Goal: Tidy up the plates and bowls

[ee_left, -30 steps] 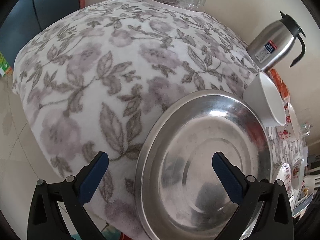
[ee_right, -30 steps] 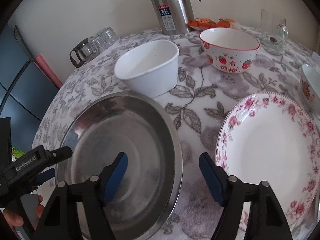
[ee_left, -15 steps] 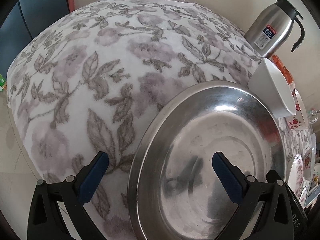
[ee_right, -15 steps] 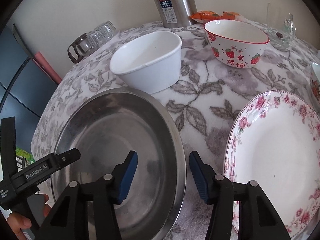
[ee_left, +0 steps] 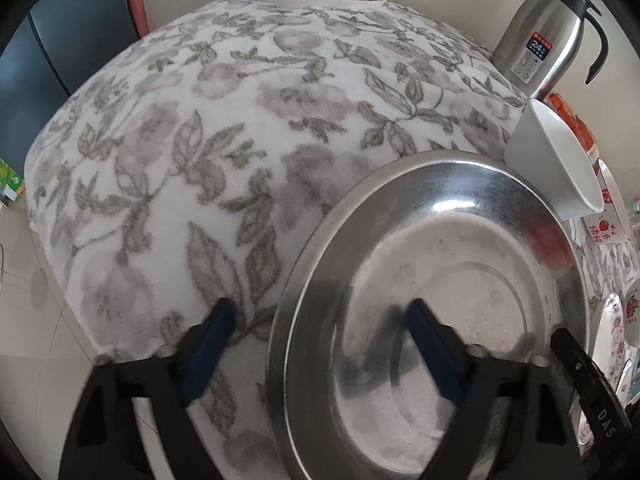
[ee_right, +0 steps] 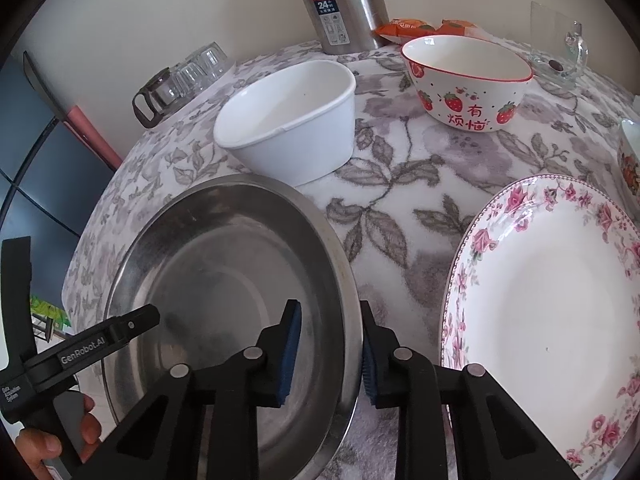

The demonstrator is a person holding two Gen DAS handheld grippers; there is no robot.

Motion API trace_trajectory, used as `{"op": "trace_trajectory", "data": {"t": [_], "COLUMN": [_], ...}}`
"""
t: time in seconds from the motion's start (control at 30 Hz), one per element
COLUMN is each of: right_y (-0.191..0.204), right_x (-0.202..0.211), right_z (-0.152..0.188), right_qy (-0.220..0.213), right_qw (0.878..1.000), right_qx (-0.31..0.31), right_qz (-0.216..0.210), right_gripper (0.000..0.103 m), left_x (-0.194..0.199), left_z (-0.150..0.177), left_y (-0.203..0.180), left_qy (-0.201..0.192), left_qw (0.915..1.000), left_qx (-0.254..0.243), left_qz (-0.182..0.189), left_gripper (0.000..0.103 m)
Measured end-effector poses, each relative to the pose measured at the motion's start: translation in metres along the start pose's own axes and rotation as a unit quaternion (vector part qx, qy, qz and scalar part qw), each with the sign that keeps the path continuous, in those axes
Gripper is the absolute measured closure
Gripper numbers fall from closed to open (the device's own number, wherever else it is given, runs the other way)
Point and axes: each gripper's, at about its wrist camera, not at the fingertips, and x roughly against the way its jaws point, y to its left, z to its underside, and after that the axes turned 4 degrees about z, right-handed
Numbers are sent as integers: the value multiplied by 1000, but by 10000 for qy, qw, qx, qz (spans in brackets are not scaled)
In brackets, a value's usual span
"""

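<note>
A wide steel basin [ee_right: 224,280] sits on the floral tablecloth near the table's left edge; it also shows in the left wrist view [ee_left: 432,304]. My right gripper [ee_right: 330,344] straddles its right rim, jaws nearly closed on it. My left gripper [ee_left: 320,336] straddles the basin's left rim, one finger outside, one inside, jaws partly closed with a gap. Behind the basin stand a white bowl [ee_right: 292,124] and a strawberry bowl [ee_right: 468,80]. A rose-rimmed plate [ee_right: 548,300] lies to the right.
A steel thermos [ee_right: 344,0] and orange snack packets [ee_right: 420,26] stand at the back. Glass cups and a jug [ee_right: 180,76] sit at the back left, a glass mug [ee_right: 560,48] at the back right. Another patterned bowl [ee_right: 630,160] is at the right edge.
My right gripper has narrowed from wide open onto the basin's right rim. My left gripper has moved in over the left rim and begun closing.
</note>
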Motion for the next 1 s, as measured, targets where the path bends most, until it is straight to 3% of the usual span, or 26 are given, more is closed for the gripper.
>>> {"op": "trace_trajectory", "data": {"t": [0.03, 0.1, 0.3, 1.0], "right_y": [0, 0, -2, -10], "right_x": [1, 3, 7, 60], "right_z": [0, 0, 0, 0], "right_qy": [-11, -17, -32, -473], "right_qw": [10000, 10000, 10000, 9985], "right_qx": [3, 0, -39, 185], "right_qz": [4, -11, -58, -220], "right_gripper": [74, 74, 74, 74], "left_x": [1, 4, 5, 48], "left_z": [0, 1, 1, 12], "left_y": [1, 1, -2, -15], "left_qy": [-10, -37, -31, -324], "left_qw": [10000, 9999, 9999, 9991], "left_qx": [-12, -29, -81, -131], "left_qz": [-3, 89, 133, 244], "left_gripper": [28, 42, 53, 56]}}
